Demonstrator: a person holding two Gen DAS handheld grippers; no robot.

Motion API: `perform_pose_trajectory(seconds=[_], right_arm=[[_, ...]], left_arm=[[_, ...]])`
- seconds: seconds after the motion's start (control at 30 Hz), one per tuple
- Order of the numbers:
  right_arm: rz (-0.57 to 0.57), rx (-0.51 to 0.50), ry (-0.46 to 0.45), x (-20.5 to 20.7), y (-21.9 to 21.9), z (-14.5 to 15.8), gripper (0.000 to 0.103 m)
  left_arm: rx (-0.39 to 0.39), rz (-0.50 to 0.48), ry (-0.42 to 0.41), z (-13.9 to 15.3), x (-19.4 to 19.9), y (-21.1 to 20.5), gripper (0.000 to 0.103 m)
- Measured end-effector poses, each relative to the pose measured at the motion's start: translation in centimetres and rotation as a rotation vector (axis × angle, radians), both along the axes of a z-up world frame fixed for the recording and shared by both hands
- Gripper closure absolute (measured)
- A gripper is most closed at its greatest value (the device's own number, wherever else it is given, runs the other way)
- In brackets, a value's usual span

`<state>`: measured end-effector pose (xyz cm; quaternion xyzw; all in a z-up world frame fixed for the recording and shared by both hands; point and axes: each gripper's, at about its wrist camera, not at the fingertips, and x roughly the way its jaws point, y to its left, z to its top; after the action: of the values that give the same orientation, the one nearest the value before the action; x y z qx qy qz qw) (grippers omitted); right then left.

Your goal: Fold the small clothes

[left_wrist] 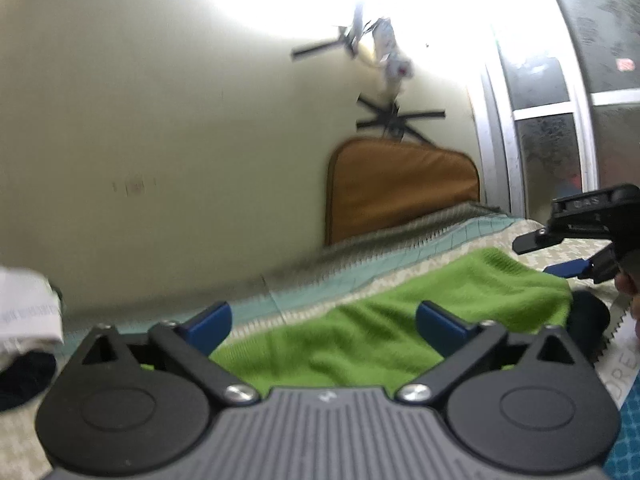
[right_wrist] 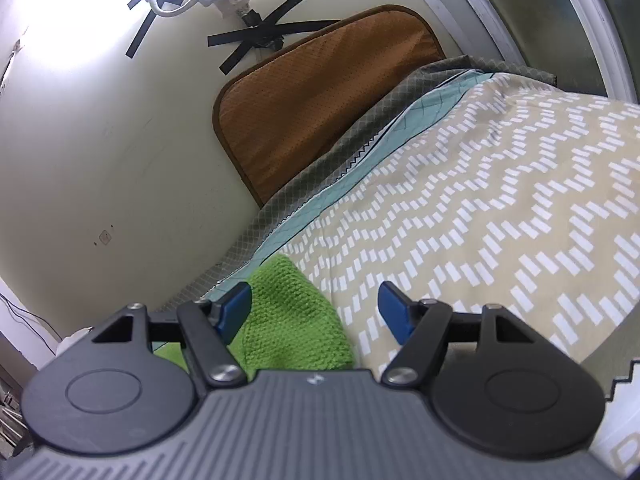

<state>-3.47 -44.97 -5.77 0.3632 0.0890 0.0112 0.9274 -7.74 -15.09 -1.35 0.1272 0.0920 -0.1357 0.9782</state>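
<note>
A green knitted garment lies flat on the patterned bedspread. My left gripper is open and empty, its blue fingertips spread over the garment's near part. My right gripper shows at the right edge of the left wrist view, open, above the garment's far right corner. In the right wrist view the right gripper is open and empty. The green garment lies between the fingers toward the left one, on the zigzag bedspread.
A brown cushion leans on the cream wall behind the bed; it also shows in the right wrist view. A dark garment lies just right of the green one. White and dark clothes lie at the left. A window frame stands at the right.
</note>
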Motion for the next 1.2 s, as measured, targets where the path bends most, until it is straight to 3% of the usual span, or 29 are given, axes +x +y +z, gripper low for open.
perform_pose_trajectory(seconds=[0.13, 0.67, 0.9, 1.2], right_arm=[[0.000, 0.006, -0.002, -0.1, 0.0, 0.0, 0.031], [0.013, 0.042, -0.006, 0.0, -0.3, -0.2, 0.031], [0.016, 0.032, -0.006, 0.1, -0.3, -0.2, 0.031], [0.014, 0.032, -0.006, 0.0, -0.3, -0.2, 0.031]], left_arm=[[0.036, -0.003, -0.046, 0.0, -0.8, -0.6, 0.000], [-0.025, 0.008, 0.065, 0.0, 0.9, 0.4, 0.000], [-0.028, 0.034, -0.004, 0.0, -0.2, 0.5, 0.000], [-0.155, 0.086, -0.104, 0.4, -1.7, 2.6, 0.000]])
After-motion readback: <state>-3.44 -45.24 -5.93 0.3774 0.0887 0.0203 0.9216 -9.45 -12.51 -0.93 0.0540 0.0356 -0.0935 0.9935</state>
